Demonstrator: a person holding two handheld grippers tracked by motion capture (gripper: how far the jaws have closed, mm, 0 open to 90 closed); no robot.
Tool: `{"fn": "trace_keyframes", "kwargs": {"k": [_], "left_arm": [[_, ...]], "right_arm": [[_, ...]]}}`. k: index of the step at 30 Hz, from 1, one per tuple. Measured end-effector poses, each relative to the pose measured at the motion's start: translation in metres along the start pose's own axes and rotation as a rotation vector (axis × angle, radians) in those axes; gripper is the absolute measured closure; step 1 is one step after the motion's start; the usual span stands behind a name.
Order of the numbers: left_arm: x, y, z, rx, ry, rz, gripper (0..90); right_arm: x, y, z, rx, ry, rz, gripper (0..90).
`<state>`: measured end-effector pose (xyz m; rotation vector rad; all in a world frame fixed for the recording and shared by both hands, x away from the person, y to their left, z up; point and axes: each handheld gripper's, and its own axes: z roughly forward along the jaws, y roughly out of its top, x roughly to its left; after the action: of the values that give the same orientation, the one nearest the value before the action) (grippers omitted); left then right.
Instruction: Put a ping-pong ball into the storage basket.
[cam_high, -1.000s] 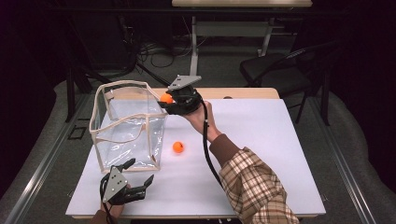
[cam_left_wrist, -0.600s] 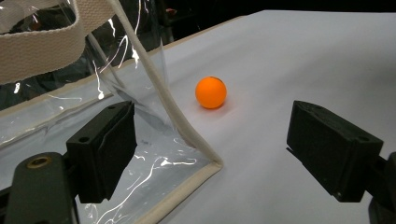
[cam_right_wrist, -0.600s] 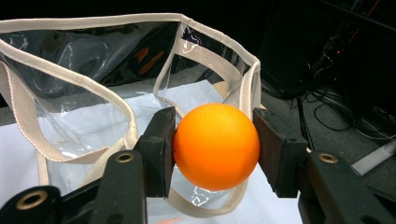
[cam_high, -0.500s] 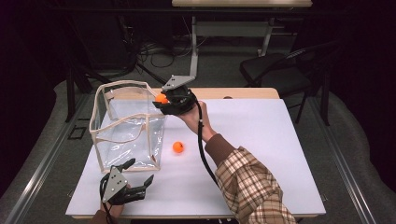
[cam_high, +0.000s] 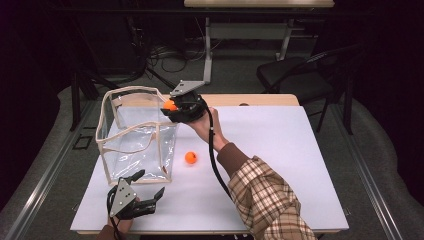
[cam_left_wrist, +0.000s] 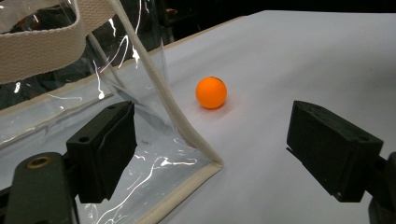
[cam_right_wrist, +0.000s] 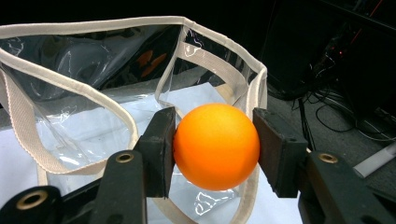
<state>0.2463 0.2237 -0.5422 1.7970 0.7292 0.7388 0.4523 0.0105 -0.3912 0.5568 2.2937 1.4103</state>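
Note:
A clear plastic bag (cam_high: 135, 140) with cream trim stands open on the white table (cam_high: 280, 165). My right gripper (cam_high: 169, 106) is shut on an orange ball (cam_right_wrist: 215, 145) and holds it at the bag's right rim, over the opening (cam_right_wrist: 116, 93). A second orange ball (cam_high: 190, 157) lies on the table just right of the bag; it lies beyond the open jaws in the left gripper view (cam_left_wrist: 211, 92). My left gripper (cam_high: 147, 185) rests open near the table's front edge, at the bag's front corner (cam_left_wrist: 210, 163).
A dark chair (cam_high: 300, 75) and a desk frame (cam_high: 210, 50) with cables stand behind the table. The person's plaid sleeve (cam_high: 265, 200) crosses the table's middle. White tabletop stretches to the right.
The right gripper with its ball has shifted a little left, toward the bag's opening. The left gripper and the loose ball have stayed put.

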Motion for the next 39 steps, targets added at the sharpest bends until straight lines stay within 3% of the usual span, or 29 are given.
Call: {"fn": "trace_keyframes", "kwargs": {"k": [18,39], "left_arm": [[0.0,0.0,-0.001,-0.006,0.002,-0.001,15.8],[0.0,0.0,-0.001,-0.005,0.002,-0.001,15.8]], "right_arm": [[0.007,0.011,0.01,0.006,0.016,-0.016,51.0],[0.009,0.015,0.026,0.047,0.033,0.001,51.0]]}}
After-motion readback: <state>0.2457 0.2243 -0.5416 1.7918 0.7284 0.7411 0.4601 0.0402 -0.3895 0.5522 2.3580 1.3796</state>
